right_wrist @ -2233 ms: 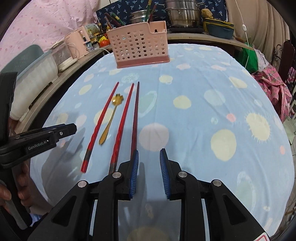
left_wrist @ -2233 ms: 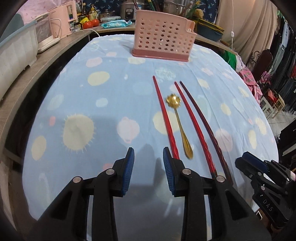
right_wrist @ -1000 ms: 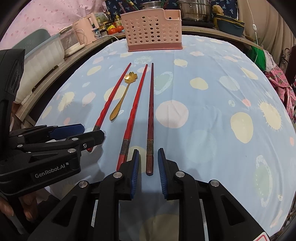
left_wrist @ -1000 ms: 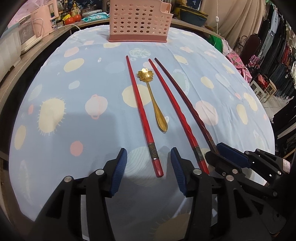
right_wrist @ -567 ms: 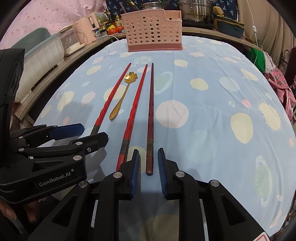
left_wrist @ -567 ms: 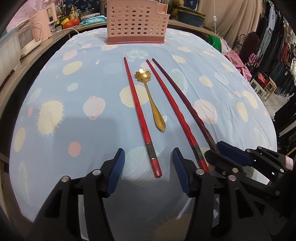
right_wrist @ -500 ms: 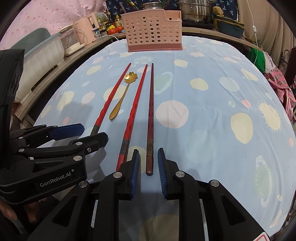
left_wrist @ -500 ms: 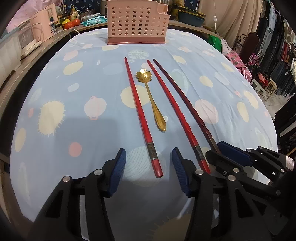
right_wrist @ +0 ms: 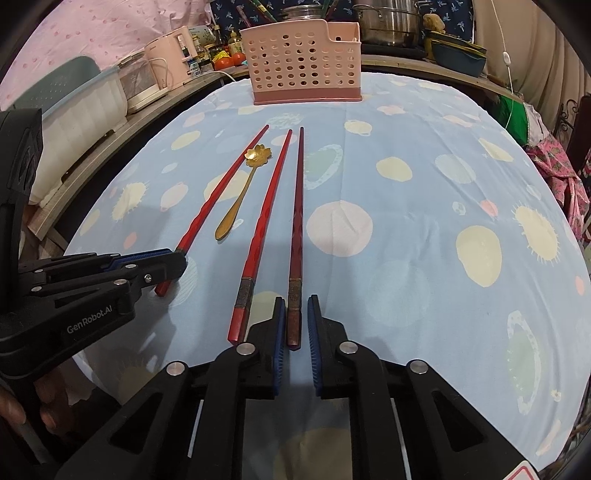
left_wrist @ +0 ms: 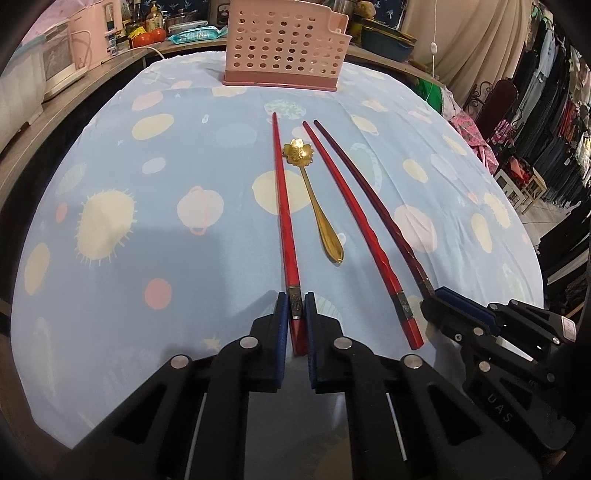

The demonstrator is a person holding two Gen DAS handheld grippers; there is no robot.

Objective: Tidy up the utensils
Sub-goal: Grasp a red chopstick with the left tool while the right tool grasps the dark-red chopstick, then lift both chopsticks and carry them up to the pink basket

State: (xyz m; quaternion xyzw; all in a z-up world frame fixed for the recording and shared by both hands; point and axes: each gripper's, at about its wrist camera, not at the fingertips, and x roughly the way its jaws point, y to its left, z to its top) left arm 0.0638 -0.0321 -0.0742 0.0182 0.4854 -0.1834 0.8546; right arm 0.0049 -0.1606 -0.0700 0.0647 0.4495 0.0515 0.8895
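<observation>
Three chopsticks and a gold flower spoon (left_wrist: 314, 199) lie side by side on the blue spotted tablecloth (left_wrist: 166, 229). My left gripper (left_wrist: 295, 317) is closing, its blue pads pressing the near end of the leftmost red chopstick (left_wrist: 284, 214). My right gripper (right_wrist: 296, 317) is closing too, on the near end of the dark red chopstick (right_wrist: 297, 206) at the right. The middle red chopstick (right_wrist: 266, 206) lies free between them. A pink perforated utensil basket (right_wrist: 303, 62) stands upright at the table's far edge. Each gripper shows in the other's view: right gripper (left_wrist: 434, 299), left gripper (right_wrist: 177, 260).
A shelf along the left carries a pink appliance (right_wrist: 166, 59) and a white box (right_wrist: 85, 107). Pots (right_wrist: 388, 18) and bowls stand behind the basket. Hanging clothes (left_wrist: 554, 110) fill the far right. The cloth drops off at the near edge.
Both grippers' jaws have come together, the left from wide apart onto the leftmost red chopstick, the right from a narrow gap onto the dark one. Neither hand has shifted much.
</observation>
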